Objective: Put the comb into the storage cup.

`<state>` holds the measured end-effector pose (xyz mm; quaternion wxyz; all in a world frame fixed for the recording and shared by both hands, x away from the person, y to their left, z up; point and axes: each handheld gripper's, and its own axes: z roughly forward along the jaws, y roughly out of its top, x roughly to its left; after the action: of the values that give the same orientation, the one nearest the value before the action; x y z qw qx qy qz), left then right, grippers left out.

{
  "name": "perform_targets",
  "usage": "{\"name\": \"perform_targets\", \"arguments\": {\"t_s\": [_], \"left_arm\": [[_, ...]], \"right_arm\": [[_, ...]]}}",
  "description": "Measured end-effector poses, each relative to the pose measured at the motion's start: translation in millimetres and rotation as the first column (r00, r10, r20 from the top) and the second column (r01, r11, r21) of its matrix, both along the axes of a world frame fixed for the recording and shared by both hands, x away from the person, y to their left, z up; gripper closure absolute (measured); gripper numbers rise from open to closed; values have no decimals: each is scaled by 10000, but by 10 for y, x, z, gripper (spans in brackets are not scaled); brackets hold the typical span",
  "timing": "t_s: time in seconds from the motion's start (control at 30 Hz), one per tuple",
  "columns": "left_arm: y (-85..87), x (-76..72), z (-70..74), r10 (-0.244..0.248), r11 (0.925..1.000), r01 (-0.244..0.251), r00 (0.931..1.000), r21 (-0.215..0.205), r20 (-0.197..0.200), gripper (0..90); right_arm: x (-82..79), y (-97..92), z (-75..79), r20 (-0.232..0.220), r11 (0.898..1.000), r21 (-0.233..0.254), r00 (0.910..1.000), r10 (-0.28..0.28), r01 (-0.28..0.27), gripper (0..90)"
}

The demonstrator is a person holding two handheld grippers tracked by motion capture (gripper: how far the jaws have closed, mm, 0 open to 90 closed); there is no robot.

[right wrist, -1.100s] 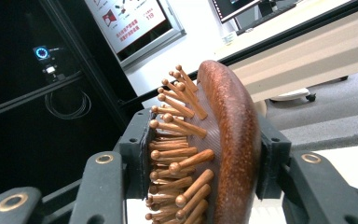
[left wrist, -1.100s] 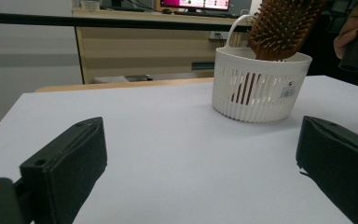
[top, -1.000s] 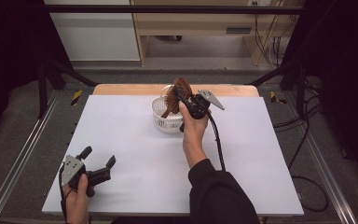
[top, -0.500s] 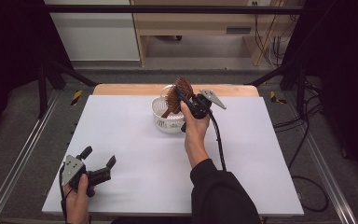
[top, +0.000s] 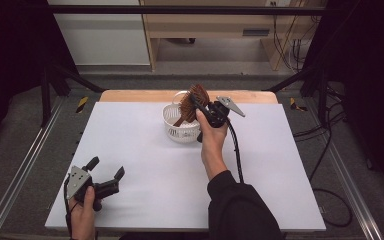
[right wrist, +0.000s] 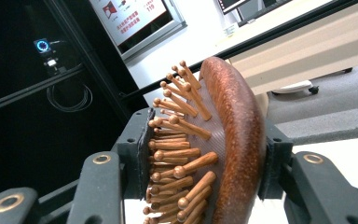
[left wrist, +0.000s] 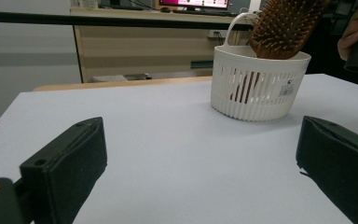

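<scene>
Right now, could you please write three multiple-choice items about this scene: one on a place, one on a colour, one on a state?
1. Where is the handle end of the hairbrush?
A. flat on the table
B. inside the basket
C. on the floor

2. What colour is the basket?
A. white
B. blue
C. black

3. How is the left gripper?
A. shut on the brush
B. shut on the basket
C. open, holding nothing

Answers:
1 B, the handle shows through the basket's slats in the left gripper view.
2 A, its slatted wall and handle are white.
3 C, its jaws stand wide apart over the bare table; the right gripper holds the brush head.
</scene>
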<state>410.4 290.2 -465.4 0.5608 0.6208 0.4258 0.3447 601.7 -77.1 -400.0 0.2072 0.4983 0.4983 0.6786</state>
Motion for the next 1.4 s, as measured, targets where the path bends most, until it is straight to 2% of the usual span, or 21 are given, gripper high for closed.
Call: {"name": "perform_targets", "arguments": {"t_s": [0.53, 1.4], "left_arm": [[-7, 3, -3, -13, 10000, 14, 10000, 62, -46, 19], [-5, 4, -3, -9, 10000, 10, 10000, 43, -53, 18]], "right_arm": [[18, -99, -28, -162, 9992, -363, 9998, 138, -144, 458], [39, -178, -65, -440, 9984, -543, 9990, 107, -131, 441]]}}
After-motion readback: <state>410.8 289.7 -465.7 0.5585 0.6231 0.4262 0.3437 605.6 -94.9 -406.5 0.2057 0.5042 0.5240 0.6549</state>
